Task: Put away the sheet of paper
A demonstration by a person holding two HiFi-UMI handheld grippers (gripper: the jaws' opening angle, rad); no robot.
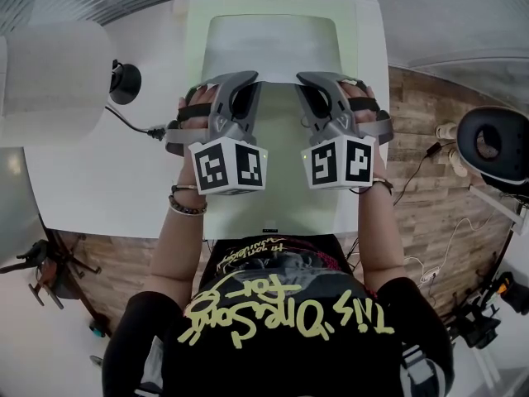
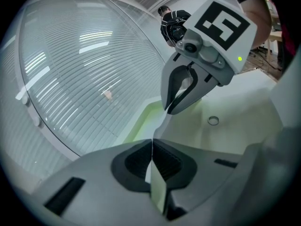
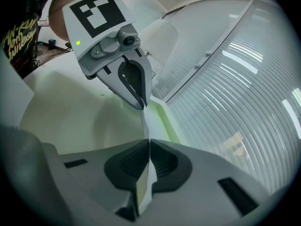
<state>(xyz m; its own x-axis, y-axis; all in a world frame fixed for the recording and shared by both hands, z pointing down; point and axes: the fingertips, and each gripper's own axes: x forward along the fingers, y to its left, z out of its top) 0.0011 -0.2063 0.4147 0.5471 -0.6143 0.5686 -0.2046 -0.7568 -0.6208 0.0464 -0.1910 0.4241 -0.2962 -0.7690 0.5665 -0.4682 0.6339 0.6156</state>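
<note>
A pale sheet of paper (image 1: 273, 48) hangs stretched between both grippers above the white table (image 1: 99, 180). In the head view my left gripper (image 1: 240, 83) pinches the sheet's near left edge and my right gripper (image 1: 317, 83) pinches its near right edge. In the left gripper view the jaws are closed on the paper's edge (image 2: 157, 187), and the right gripper (image 2: 168, 108) holds the same sheet further along. The right gripper view mirrors this: its jaws clamp the paper (image 3: 143, 185), with the left gripper (image 3: 141, 105) ahead on the same edge.
A pale green mat (image 1: 192, 48) lies on the table under the sheet. A black round device (image 1: 126, 81) with a cable sits at the left, beside a large white cylinder (image 1: 50, 81). A small ring (image 2: 213, 120) lies on the table. A black chair (image 1: 496, 143) stands at the right.
</note>
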